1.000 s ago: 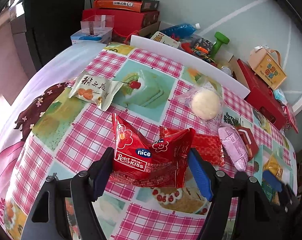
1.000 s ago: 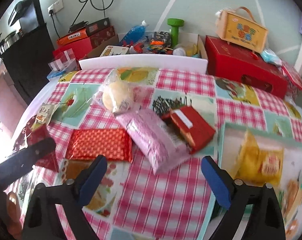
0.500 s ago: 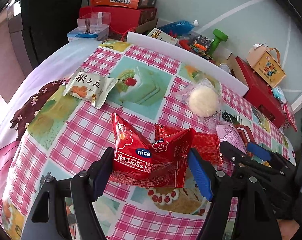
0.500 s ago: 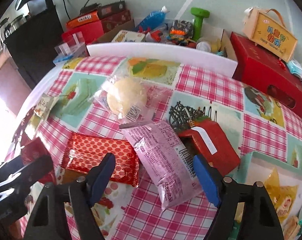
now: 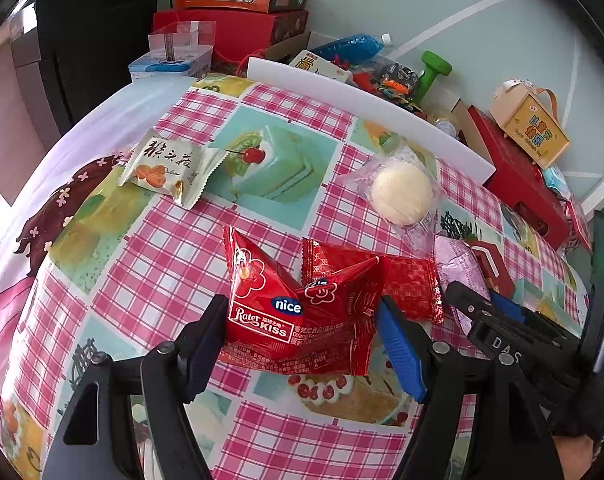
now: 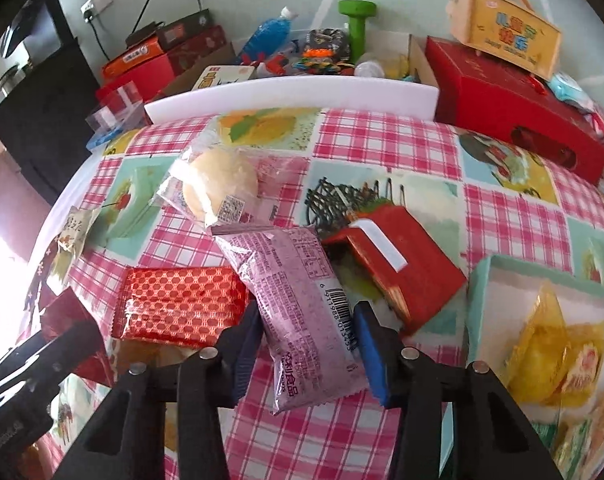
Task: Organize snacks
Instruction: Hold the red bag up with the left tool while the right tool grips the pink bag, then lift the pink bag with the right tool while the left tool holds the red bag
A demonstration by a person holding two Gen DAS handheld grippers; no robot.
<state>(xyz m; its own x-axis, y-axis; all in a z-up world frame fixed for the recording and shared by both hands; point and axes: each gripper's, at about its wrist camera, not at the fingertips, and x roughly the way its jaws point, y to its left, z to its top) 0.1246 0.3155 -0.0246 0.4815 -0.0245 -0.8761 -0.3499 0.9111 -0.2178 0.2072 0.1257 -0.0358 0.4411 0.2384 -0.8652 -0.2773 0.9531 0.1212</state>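
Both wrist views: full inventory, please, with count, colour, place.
Snack bag: 1, red, in left gripper.
Pink packet: 1, pink, table centre, between right gripper's fingers.
Red wrapper: 1, red patterned, left of pink packet.
Bun: 1, pale, clear wrapper, behind pink packet.
Cream packet: 1, cream, far left.
Small box: 1, red, right of pink packet.
Tray: 1, teal rim, right, yellow snacks inside.
Tablecloth: 1, pink check.
Dumbbell: 1, green, behind table.
Left gripper: black, blue pads.
Right gripper: same.
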